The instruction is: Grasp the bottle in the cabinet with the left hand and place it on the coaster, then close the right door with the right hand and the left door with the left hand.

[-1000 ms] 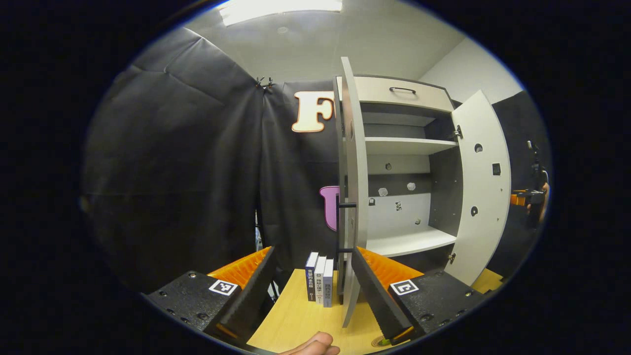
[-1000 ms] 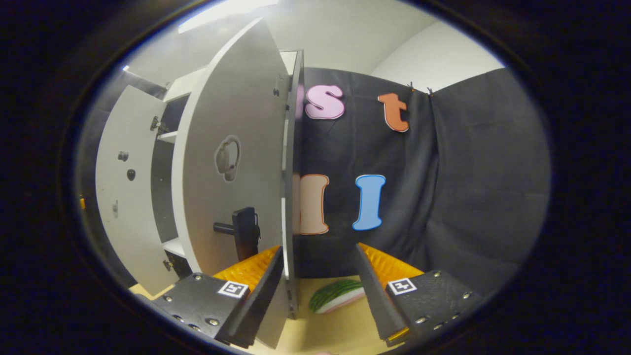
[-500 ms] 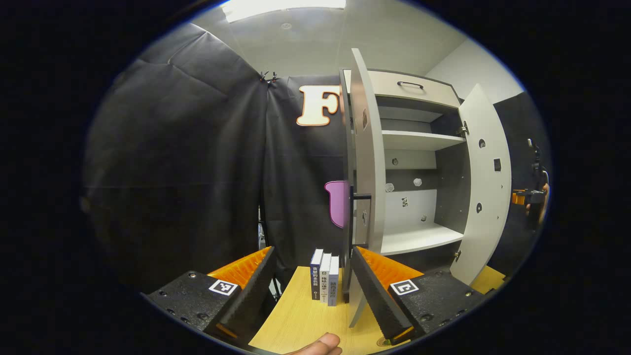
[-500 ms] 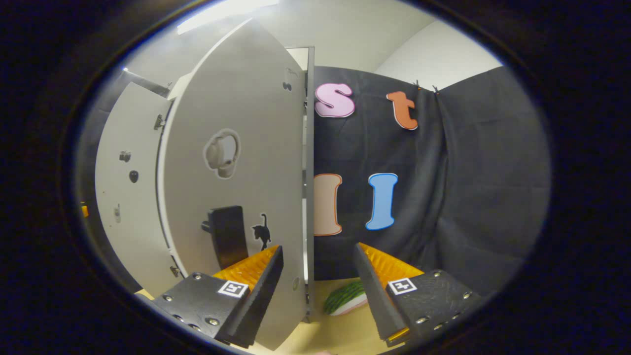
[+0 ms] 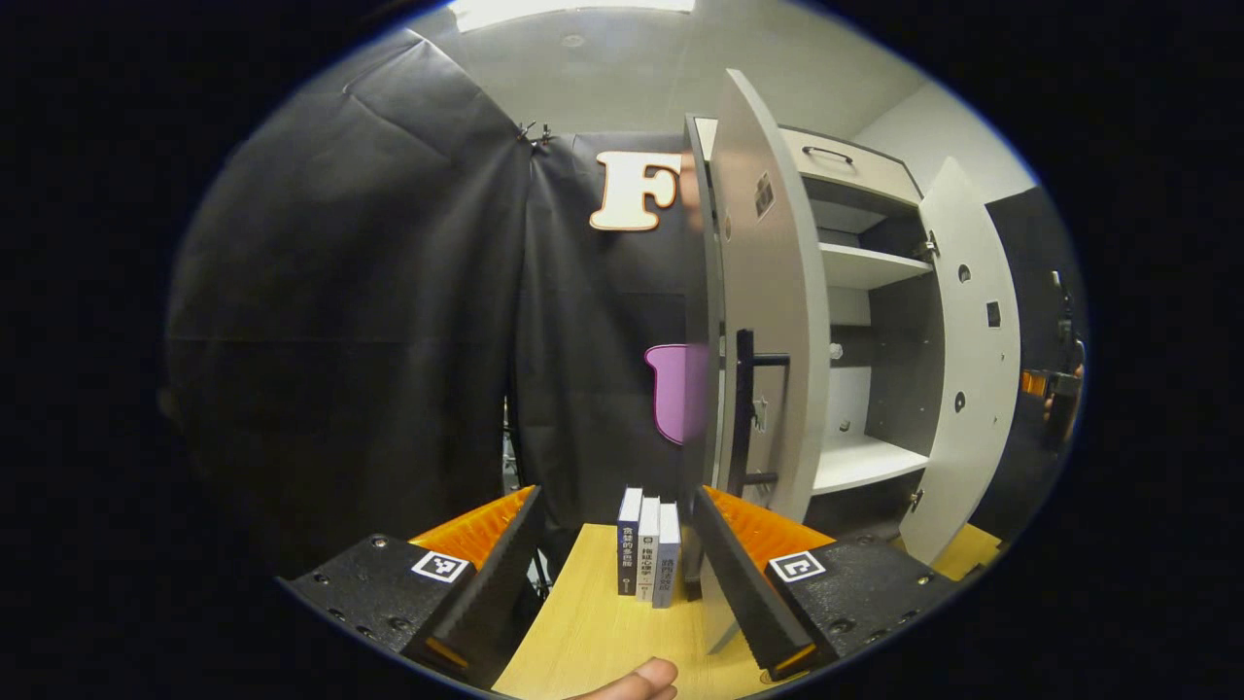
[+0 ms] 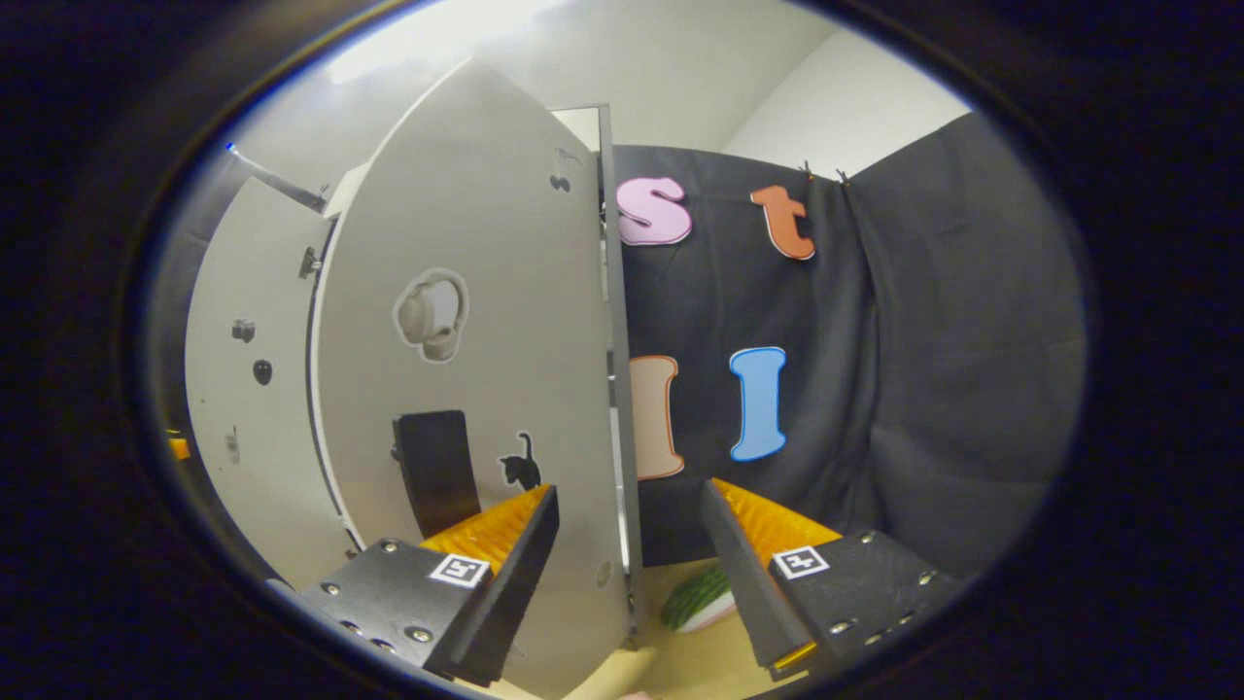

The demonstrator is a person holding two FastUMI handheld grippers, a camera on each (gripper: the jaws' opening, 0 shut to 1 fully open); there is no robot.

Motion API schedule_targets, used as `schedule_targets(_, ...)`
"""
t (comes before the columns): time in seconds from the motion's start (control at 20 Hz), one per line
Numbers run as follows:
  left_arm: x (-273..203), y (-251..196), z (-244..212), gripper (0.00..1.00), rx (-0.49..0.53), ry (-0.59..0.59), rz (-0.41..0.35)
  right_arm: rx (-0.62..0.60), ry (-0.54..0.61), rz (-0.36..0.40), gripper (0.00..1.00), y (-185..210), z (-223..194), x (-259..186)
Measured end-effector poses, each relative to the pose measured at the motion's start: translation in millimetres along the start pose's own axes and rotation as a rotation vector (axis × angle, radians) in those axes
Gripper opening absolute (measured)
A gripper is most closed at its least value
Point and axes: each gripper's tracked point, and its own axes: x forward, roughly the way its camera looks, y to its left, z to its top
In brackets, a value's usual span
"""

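Observation:
In the left gripper view the cabinet's left door [image 5: 773,292] stands half shut, its outer face and black handle [image 5: 746,413] turned toward me. My left gripper [image 5: 622,583] is open, and its right finger [image 5: 743,583] lies by the door's lower edge. Past that door I see bare shelves [image 5: 860,462] and the right door [image 5: 972,369]. In the right gripper view the right door [image 6: 486,321] looms close with its black handle [image 6: 435,467]. My right gripper [image 6: 632,574] is open, its left finger [image 6: 505,574] in front of the door's face.
Three books [image 5: 649,554] stand upright on the wooden table [image 5: 593,632] left of the cabinet. A watermelon slice [image 6: 700,598] lies on the table right of the cabinet. A person's fingertip [image 5: 632,681] shows at the bottom. The other gripper [image 5: 1059,384] is far right.
Both doors have swung toward shut. The left door now shows its outer face and handle and covers more of the shelves. The right door's face has turned further toward the right gripper.

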Motion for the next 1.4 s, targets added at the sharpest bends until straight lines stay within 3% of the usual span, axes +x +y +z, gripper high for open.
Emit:
schedule_targets(0.15,20,1,3,0.96,0.004,-0.01,-0.026,0.062,0.007,0.03,0.91,20,-5,4)
schedule_targets(0.4,48,-3,10,0.97,0.004,-0.018,-0.076,0.23,-0.033,0.187,0.91,69,14,7)
schedule_targets(0.9,68,-22,28,0.96,0.023,-0.05,-0.125,0.171,-0.04,0.163,0.91,63,19,-4)
schedule_targets(1.0,66,-22,32,0.96,0.041,-0.051,-0.094,0.15,-0.038,0.179,0.91,64,22,-13)
schedule_targets(1.05,65,-23,33,0.92,0.033,-0.046,-0.077,0.136,-0.032,0.184,0.91,63,23,-19)
schedule_targets(1.2,61,-27,27,0.94,0.005,0.016,-0.024,0.085,-0.01,0.182,0.93,58,21,-39)
schedule_targets(1.4,55,-27,26,0.93,-0.002,0.04,0.045,0.039,-0.012,0.24,0.93,62,23,-69)
